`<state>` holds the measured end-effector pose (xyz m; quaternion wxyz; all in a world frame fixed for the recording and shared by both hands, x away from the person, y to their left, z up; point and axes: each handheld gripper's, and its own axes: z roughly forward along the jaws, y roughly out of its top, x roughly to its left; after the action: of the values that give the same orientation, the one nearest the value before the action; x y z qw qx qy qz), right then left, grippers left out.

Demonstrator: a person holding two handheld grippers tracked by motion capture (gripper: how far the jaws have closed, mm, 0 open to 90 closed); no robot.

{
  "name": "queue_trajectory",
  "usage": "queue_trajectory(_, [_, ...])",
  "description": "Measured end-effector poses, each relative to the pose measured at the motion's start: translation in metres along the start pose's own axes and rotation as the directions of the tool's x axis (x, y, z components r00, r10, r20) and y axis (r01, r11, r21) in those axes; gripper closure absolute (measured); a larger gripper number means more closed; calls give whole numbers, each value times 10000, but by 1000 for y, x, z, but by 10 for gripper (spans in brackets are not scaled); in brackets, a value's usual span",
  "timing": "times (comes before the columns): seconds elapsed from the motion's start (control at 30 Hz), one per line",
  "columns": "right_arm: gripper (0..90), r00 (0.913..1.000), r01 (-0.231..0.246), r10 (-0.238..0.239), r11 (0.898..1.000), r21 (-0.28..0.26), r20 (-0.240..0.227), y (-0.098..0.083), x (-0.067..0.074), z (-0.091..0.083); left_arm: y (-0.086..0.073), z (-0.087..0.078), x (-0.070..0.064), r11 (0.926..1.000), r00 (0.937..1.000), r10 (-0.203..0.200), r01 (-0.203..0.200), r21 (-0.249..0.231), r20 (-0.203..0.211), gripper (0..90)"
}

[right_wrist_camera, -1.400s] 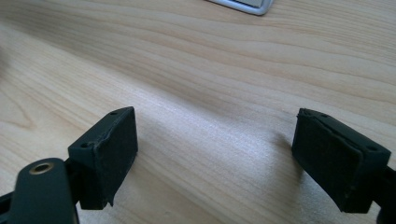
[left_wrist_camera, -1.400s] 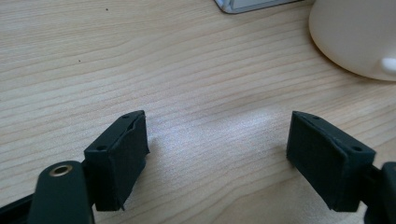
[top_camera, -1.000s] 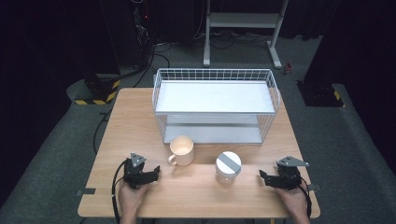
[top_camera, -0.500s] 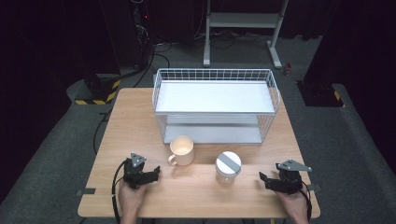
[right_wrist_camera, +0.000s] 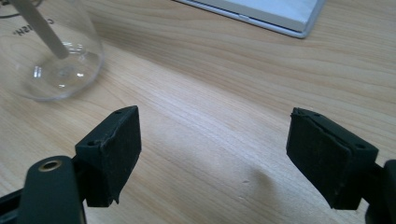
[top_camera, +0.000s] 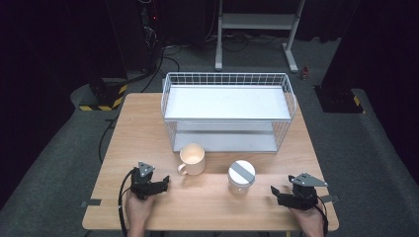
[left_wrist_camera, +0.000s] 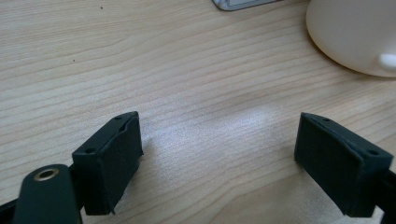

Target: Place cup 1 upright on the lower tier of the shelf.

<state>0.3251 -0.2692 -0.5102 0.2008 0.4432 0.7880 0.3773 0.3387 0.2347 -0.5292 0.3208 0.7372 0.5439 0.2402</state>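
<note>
1. High view: left gripper (top_camera: 157, 186) rests low on the table (top_camera: 212, 207), near the cream mug (top_camera: 192, 159), jaws aimed at its handle side but apart from it. Right gripper (top_camera: 280, 196) sits near the glass jar (top_camera: 241, 177), which stands upright with its grey-striped lid on, not touched. The white wire rack (top_camera: 228, 111) behind them holds nothing on either shelf.
2. Left gripper view: jaws spread wide, bare wood between them; mug at upper right, ahead of the pads (left_wrist_camera: 112, 158).
3. Right gripper view: jaws spread, nothing between; jar base at upper left, rack's lower shelf edge beyond.
4. Judgement: nothing grasped or moved yet; approach, grip and any placing are all left.
</note>
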Motion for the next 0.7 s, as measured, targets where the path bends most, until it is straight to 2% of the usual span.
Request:
queue_trajectory(0.4, [177,9982,382,-390,9991,-179,-460,1,19,-3,0,0,0,10000,10000,21,-21,14,49,148])
queue_trajectory(0.7, [168,9908,874,-876,9962,-68,-1032,2,40,4,0,0,0,10000,10000,19,-19,17,53,146])
